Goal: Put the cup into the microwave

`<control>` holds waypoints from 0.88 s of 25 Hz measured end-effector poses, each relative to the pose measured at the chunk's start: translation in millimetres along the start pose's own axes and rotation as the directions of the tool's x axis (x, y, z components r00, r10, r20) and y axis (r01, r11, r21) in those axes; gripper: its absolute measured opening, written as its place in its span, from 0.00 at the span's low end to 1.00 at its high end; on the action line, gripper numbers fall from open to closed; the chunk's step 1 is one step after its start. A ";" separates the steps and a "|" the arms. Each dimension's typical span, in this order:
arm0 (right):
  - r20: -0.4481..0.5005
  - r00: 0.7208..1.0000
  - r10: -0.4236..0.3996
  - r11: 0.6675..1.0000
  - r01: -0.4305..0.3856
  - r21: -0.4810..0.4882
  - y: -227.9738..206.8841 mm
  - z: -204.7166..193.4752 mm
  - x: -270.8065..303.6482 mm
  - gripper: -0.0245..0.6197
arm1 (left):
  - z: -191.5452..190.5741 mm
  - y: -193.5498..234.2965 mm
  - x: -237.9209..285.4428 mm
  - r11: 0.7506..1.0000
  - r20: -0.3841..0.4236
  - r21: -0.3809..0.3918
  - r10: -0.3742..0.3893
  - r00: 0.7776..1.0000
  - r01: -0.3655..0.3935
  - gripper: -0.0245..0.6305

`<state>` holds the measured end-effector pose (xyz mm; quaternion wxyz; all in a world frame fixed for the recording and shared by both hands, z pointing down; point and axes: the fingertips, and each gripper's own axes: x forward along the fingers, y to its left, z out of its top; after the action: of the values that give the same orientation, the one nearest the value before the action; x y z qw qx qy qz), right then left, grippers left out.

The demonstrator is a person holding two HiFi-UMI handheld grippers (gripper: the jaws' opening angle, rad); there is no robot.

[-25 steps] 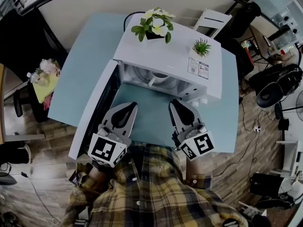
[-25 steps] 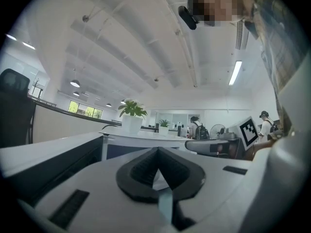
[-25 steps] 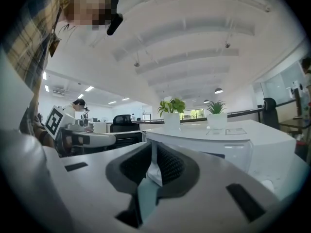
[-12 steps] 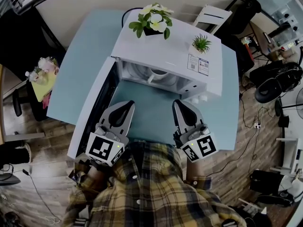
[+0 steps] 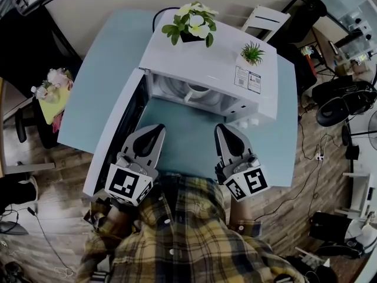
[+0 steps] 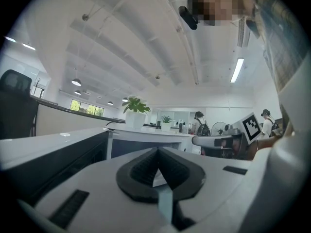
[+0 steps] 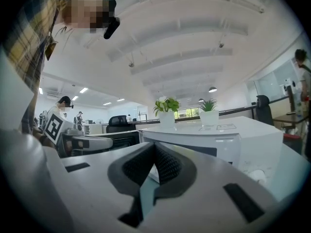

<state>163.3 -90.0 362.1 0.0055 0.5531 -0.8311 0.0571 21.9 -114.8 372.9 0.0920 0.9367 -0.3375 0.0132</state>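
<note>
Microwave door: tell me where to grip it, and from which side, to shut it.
Grip the microwave door near its free end, nearest the person and farthest from the hinge. It stands open as a thin upright slab, so pinch its top rim from above, probably with the left gripper, which is beside it; its shut jaws must open first.

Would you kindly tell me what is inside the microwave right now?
A white cup sits in the open microwave, near the front. The microwave's top covers the back of the cavity, so anything there cannot be seen.
</note>
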 end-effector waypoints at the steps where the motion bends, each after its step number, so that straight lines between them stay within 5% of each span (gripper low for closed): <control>1: -0.002 1.000 0.001 1.000 -0.001 0.000 0.1 -0.9 0.5 0.04 | 0.0 0.2 -0.1 1.000 0.002 0.001 0.000 1.000 0.000 0.03; 22: -0.021 0.997 0.068 0.998 -0.067 0.020 7.7 -3.2 7.9 0.04 | -6.2 3.1 1.1 1.000 -0.012 -0.022 0.006 1.000 -0.006 0.03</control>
<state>153.0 -94.0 365.2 0.0074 0.5241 -0.8486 0.0714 21.1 -116.8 379.6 0.1041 0.9345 -0.3400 0.0154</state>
